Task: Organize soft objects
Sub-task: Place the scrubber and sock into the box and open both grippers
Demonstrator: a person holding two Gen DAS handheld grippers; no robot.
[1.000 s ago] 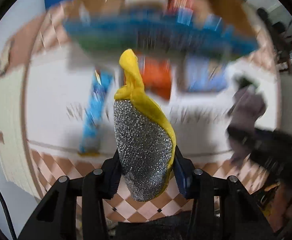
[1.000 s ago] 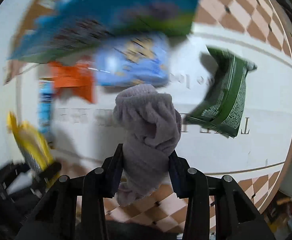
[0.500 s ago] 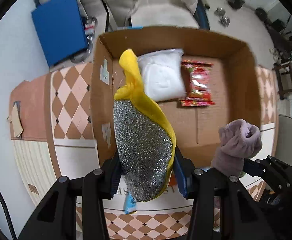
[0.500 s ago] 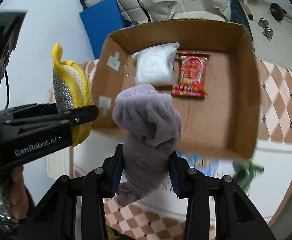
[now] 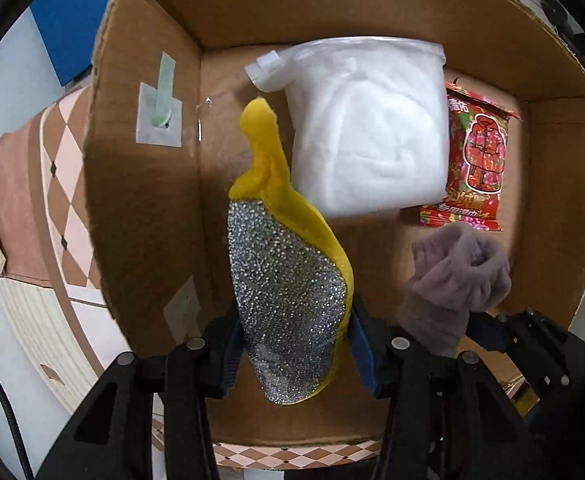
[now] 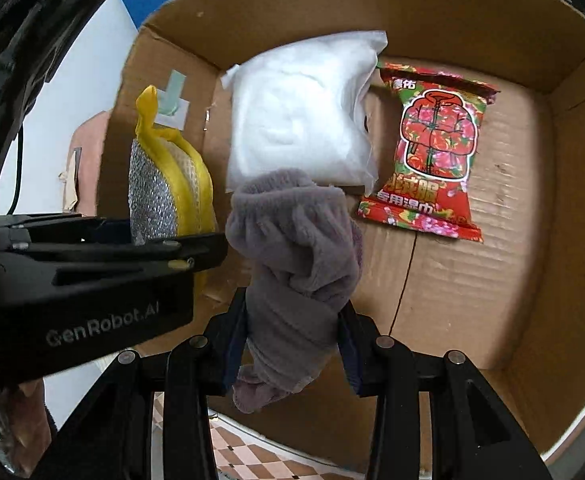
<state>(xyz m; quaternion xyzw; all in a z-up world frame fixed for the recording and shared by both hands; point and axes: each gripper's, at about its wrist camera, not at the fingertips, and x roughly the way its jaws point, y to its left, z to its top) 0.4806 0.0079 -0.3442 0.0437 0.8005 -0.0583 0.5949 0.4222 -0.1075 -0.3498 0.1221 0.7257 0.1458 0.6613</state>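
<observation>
My left gripper (image 5: 294, 344) is shut on a yellow and silver scouring sponge (image 5: 288, 280), held over the left part of an open cardboard box (image 5: 148, 184). My right gripper (image 6: 292, 332) is shut on a rolled grey fuzzy sock (image 6: 296, 264), held over the box's near middle. The sock (image 5: 456, 280) and right gripper also show at the right of the left wrist view. The sponge (image 6: 164, 184) and left gripper show at the left of the right wrist view. Both grippers are side by side, apart.
In the box lie a white soft bag (image 5: 368, 136) and a red wet-wipe packet (image 5: 476, 160), also seen in the right wrist view as the bag (image 6: 300, 112) and packet (image 6: 432, 160). Bare cardboard floor (image 6: 472, 280) lies to the right. Checkered floor (image 5: 56, 168) surrounds the box.
Both grippers have moved forward from the table with packets to over the box, still holding the sponge and the sock. The box now fills both views.
</observation>
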